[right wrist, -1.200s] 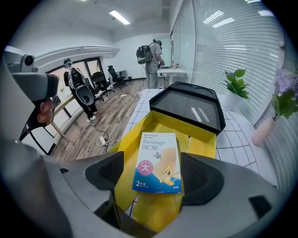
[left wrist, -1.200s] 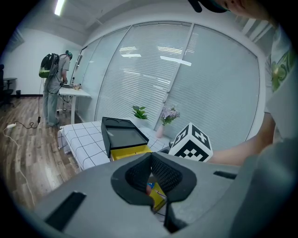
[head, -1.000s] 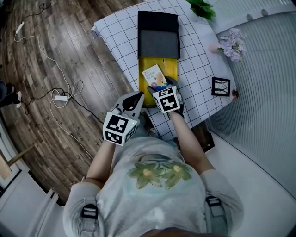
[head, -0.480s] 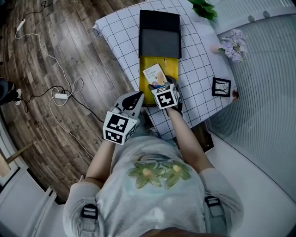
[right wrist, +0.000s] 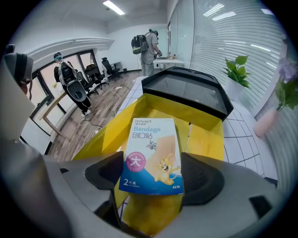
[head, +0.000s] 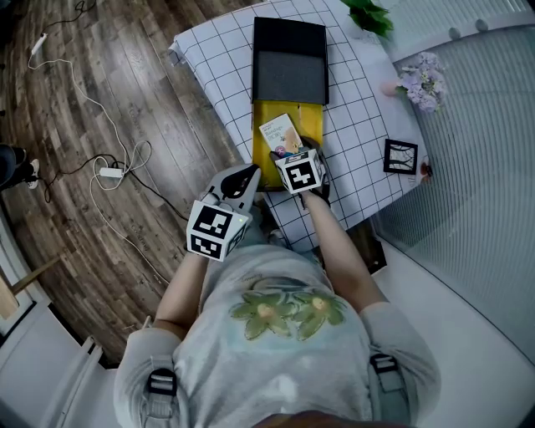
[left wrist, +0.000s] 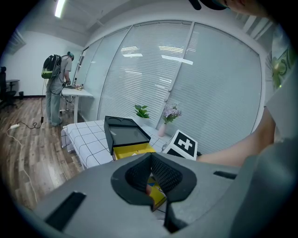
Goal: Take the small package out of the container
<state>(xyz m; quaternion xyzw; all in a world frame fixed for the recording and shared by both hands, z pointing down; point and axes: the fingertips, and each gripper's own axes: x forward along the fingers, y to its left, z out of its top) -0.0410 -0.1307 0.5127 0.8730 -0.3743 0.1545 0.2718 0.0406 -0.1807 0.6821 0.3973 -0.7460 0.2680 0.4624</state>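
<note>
The small package (right wrist: 152,155), a blue and white bandage pack, stands between the jaws of my right gripper (right wrist: 153,173), which is shut on its lower part. In the head view the small package (head: 280,134) pokes out ahead of the right gripper (head: 292,155) over the open yellow container (head: 262,144). The container (right wrist: 205,135) juts out from a black box (head: 289,63). My left gripper (head: 247,177) hangs off the table's near edge, left of the container. Its pads meet with nothing in them (left wrist: 151,162).
A checked cloth (head: 209,58) covers the table. A green plant (head: 368,15), a vase of pale flowers (head: 418,79) and a small black frame (head: 399,156) stand on its right side. Cables (head: 109,174) lie on the wooden floor. People (right wrist: 70,79) stand farther off.
My right gripper has moved a little farther over the container, with the package in it. The left gripper has stayed where it was.
</note>
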